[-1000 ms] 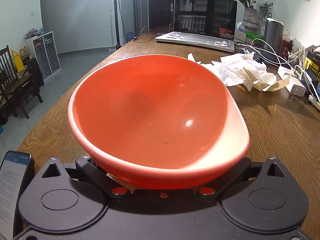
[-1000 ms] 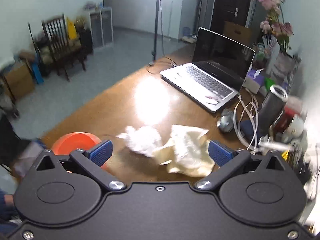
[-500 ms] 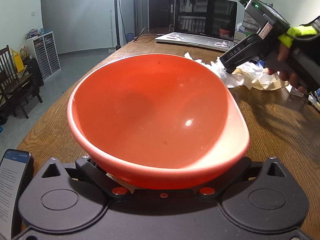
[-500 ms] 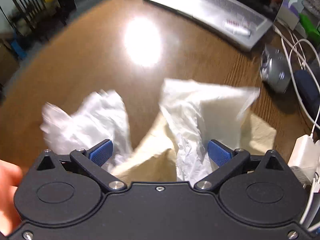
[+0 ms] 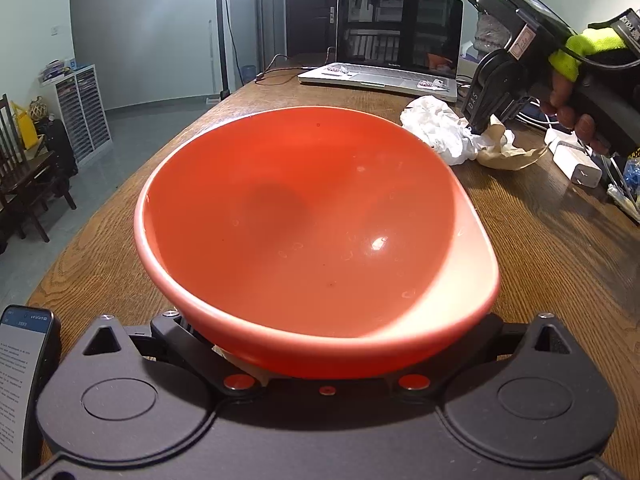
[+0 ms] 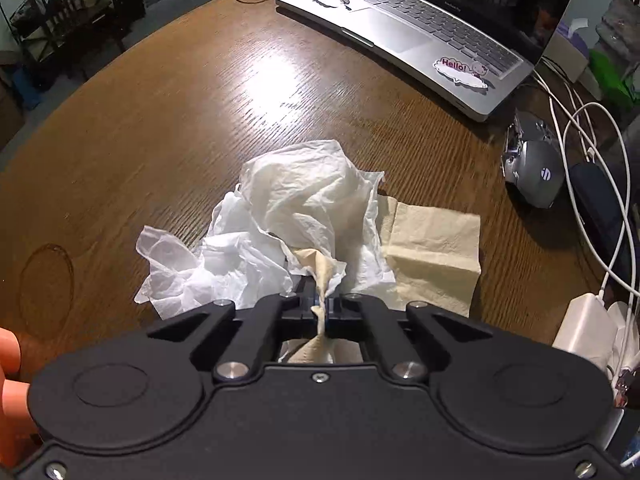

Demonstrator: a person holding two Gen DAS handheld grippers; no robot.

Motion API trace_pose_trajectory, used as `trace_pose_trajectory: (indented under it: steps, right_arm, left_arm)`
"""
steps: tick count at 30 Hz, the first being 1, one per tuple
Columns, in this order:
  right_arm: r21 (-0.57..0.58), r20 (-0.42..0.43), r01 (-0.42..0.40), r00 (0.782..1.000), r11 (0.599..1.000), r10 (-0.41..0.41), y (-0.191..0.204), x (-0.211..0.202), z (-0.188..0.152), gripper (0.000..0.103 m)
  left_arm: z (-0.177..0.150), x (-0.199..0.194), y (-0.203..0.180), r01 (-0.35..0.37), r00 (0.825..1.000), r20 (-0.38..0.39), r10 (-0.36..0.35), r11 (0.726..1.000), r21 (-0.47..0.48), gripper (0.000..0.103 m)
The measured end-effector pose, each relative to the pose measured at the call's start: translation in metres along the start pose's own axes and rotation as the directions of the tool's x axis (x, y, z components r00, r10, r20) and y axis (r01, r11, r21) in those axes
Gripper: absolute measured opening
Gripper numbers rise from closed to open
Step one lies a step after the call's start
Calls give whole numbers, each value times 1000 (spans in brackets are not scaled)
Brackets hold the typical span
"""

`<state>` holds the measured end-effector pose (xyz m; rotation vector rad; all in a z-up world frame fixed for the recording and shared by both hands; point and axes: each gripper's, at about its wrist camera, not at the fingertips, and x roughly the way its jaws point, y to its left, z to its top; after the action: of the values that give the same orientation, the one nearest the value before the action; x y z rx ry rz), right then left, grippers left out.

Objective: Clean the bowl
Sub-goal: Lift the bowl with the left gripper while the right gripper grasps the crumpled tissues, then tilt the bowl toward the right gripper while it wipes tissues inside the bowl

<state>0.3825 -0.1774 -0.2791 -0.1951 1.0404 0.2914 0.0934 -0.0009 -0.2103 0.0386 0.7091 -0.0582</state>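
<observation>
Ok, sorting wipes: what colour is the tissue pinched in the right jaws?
Beige tissue, beside white ones; clearest in the right wrist view.

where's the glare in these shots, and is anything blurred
Left wrist view: small highlight inside the orange bowl, lamp flare top centre, edges bowed by the fisheye. Right wrist view: broad glare on the wooden table; the computer mouse looks slightly smeared.

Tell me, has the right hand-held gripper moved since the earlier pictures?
Yes. In the left wrist view the right hand-held gripper has come down in front of the laptop onto the tissues; its jaws have just closed on them.
</observation>
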Motion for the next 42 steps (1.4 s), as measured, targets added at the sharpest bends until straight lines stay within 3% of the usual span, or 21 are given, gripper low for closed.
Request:
trace_pose_trajectory:
  steps: [6, 9, 11, 14, 15, 17, 19, 21, 22, 23, 27, 28, 31, 34, 36, 38, 42]
  right_arm:
    - [-23, 47, -17, 999, 1000, 18, 9, 6, -19, 1]
    - [-133, 96, -28, 994, 991, 41, 26, -13, -33, 1]
    - [-274, 139, -7, 989, 962, 47, 44, -27, -47, 1]
    - [-483, 183, 31, 981, 875, 66, 67, -40, -76, 1]
    - [-540, 192, 25, 977, 841, 94, 72, -44, -86, 1]
    - [-683, 204, -20, 955, 730, 217, 87, -55, -111, 2]
    - [-788, 193, -28, 937, 615, 290, 97, -60, -126, 1]
    - [-886, 130, -52, 926, 461, 354, 110, -50, -144, 2]
    - [-914, 99, -52, 933, 403, 346, 116, -41, -148, 2]
    - [-948, 56, -55, 941, 313, 334, 124, -24, -158, 2]
    - [-979, -74, -128, 950, 161, 303, 140, 17, -176, 2]
    - [-979, -89, -139, 948, 147, 306, 148, 16, -181, 2]
    - [-974, -129, -183, 931, 131, 341, 164, 25, -197, 2]
    - [-931, -113, -253, 885, 262, 453, 169, 23, -186, 2]
    - [-902, -73, -265, 871, 340, 486, 164, 24, -168, 2]
    - [-878, -38, -264, 870, 399, 492, 157, 36, -162, 2]
    - [-859, -5, -237, 891, 455, 453, 141, 51, -166, 2]
  left_arm:
    - [1, -1, 6, 25, 1000, 1, -25, 1000, 18, 98]
    - [0, -1, 6, 22, 1000, 5, -22, 1000, 17, 98]
    - [0, -2, 6, 21, 1000, 6, -21, 1000, 16, 98]
    - [1, -5, 4, 14, 1000, 5, -14, 999, 45, 98]
    - [0, -9, 0, -7, 1000, 22, 5, 996, 91, 98]
    - [-1, -19, -8, -49, 997, 65, 38, 981, 189, 98]
    - [-5, -33, -18, -81, 990, 135, 42, 950, 303, 98]
    - [-8, -42, -28, -110, 983, 182, 39, 910, 399, 98]
    - [-9, -47, -34, -111, 980, 197, 25, 890, 442, 98]
    - [-9, -48, -37, -115, 979, 205, 21, 881, 460, 98]
    - [-9, -52, -41, -122, 976, 220, 10, 854, 505, 98]
    - [-9, -53, -41, -128, 974, 227, 8, 845, 519, 98]
    - [-13, -54, -41, -140, 971, 240, 5, 825, 547, 98]
    - [-18, -56, -39, -146, 967, 256, -1, 819, 555, 98]
    - [-21, -56, -37, -149, 967, 256, 4, 822, 550, 98]
    - [-22, -57, -33, -144, 969, 248, 8, 830, 539, 98]
    - [-22, -63, -33, -148, 968, 250, 8, 824, 547, 98]
